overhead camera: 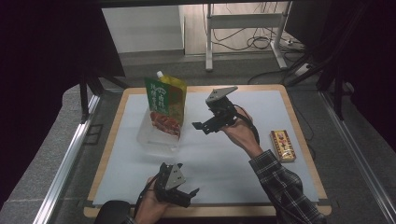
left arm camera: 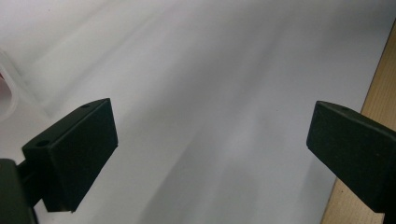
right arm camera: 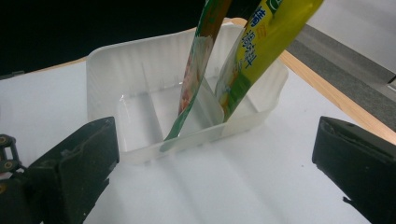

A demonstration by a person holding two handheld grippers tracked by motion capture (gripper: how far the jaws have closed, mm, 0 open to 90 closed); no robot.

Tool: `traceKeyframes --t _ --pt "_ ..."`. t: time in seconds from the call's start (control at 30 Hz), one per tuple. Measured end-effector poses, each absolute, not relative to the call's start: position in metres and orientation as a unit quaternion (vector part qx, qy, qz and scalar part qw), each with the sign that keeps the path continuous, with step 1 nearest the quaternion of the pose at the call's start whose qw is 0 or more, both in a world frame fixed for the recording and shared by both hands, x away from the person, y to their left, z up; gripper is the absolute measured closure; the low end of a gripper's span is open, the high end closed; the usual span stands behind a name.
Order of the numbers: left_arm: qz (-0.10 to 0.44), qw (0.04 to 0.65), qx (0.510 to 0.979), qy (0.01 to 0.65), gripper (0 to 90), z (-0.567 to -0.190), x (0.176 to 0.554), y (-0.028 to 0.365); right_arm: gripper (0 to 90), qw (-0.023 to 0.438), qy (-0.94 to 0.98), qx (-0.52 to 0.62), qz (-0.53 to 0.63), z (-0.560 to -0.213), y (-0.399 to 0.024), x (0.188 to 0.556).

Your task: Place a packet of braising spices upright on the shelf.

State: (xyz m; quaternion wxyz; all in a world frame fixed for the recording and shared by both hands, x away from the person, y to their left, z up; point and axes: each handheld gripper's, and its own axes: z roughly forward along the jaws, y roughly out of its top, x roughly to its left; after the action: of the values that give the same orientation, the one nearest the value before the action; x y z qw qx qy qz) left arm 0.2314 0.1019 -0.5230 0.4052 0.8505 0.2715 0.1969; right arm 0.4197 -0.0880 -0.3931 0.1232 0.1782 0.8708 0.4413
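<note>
Right claw [overhead camera: 200,125] held up over the middle of the counter [overhead camera: 299,140], jaws spread wide with nothing between them, aimed toward the clear plastic tray [overhead camera: 144,135]. Seen from the right gripper view: white ribbed tray [right arm camera: 107,74] straight ahead of the jaws and apart from them, divided by thin clear walls into compartments. Two pouches standing in the tray, both leaning: green pouch [right arm camera: 196,70] in a middle compartment, its lower edge against the near wall; yellow pouch [right arm camera: 252,56] just beside it in the end compartment, tilted the same way. From the high view, green pouch [overhead camera: 156,100] in front and yellow pouch [overhead camera: 175,88] behind it, white cap at the top, tray at the far left part of the white mat [overhead camera: 224,158].

Left claw [overhead camera: 189,196] low at the near edge of the counter, gripped in the left hand [overhead camera: 152,205], jaws likewise spread and empty. Left gripper view: white mat [left arm camera: 210,93] between the two black pads, wooden counter edge [left arm camera: 378,93] at the right, a corner of the clear tray [left arm camera: 7,88] at the far left.

Small yellow-and-red box [overhead camera: 282,145] lying flat on the mat near the right edge, well apart from both claws and from the tray. Plaid sleeve [overhead camera: 280,182] on the right forearm reaching in from the bottom.
</note>
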Motion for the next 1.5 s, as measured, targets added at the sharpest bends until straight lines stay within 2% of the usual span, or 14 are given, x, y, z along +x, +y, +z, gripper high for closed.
traceKeyframes --t 0.83,1.23,1.5 --pt "0.197 0.401 0.853 0.27 1.7 -0.524 0.232 0.101 0.9 0.108 0.849 0.229 0.464 -0.413 -0.147 0.406" --pt "0.197 0.398 0.854 0.27 1.8 -0.525 0.232 0.1 0.7 0.142 0.838 0.276 0.449 -0.431 -0.195 0.407" --pt "0.197 0.398 0.854 0.271 1.7 -0.525 0.232 0.1 0.8 0.142 0.834 0.3 0.441 -0.44 -0.214 0.409"
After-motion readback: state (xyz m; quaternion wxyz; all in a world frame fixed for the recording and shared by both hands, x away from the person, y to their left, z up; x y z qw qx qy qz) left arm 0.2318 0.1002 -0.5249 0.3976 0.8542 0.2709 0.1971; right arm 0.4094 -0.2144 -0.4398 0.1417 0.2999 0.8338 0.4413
